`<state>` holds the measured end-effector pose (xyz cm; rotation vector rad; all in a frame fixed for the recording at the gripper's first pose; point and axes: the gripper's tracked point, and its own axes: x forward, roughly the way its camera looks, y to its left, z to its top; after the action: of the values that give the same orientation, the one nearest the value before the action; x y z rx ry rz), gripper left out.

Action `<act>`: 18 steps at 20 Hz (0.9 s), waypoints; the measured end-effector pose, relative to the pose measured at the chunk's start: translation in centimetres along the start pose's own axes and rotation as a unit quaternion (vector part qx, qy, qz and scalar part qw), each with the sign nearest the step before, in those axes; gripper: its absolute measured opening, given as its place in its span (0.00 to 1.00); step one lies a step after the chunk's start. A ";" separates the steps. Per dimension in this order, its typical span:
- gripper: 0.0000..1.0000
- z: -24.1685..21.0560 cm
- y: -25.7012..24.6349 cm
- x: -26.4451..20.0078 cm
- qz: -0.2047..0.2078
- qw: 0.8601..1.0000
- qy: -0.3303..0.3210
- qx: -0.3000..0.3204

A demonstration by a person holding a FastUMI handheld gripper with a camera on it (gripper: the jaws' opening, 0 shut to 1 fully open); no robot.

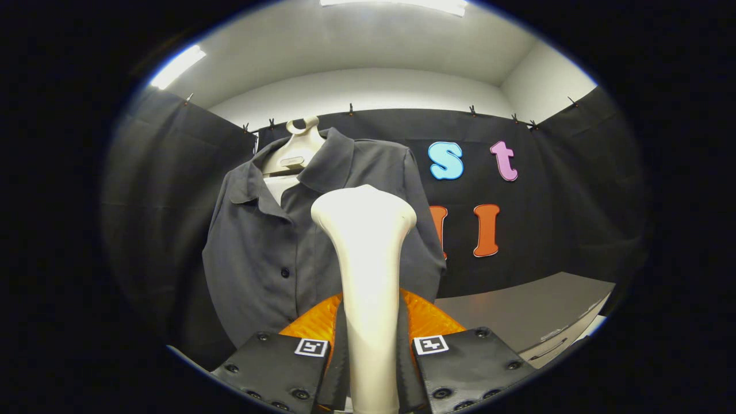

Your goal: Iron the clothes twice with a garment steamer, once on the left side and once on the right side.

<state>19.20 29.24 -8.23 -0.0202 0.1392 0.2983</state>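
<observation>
Gripping the cream plastic garment steamer [368,270] by its handle, the tongs [371,368] press it from both sides. Its rounded head rises toward 12 o'clock, before the dark grey buttoned shirt [270,253] on a cream hanger [296,150].

A grey counter [535,310] lies at about four o'clock beyond the fingers, just beside the hanging shirt [270,253].
</observation>
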 end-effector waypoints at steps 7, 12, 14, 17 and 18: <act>0.40 -0.6 2.1 2.6 0.009 1.000 -0.002 -0.012; 0.40 -1.0 2.3 3.6 -0.003 0.999 -0.006 -0.032; 0.40 -1.1 2.2 3.8 -0.007 0.999 -0.011 -0.040; 0.41 -1.6 2.2 3.6 -0.006 0.999 -0.011 -0.041; 0.41 -2.0 2.1 3.4 -0.005 0.999 -0.007 -0.039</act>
<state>21.53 32.17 -10.66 -0.0966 0.1127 0.2938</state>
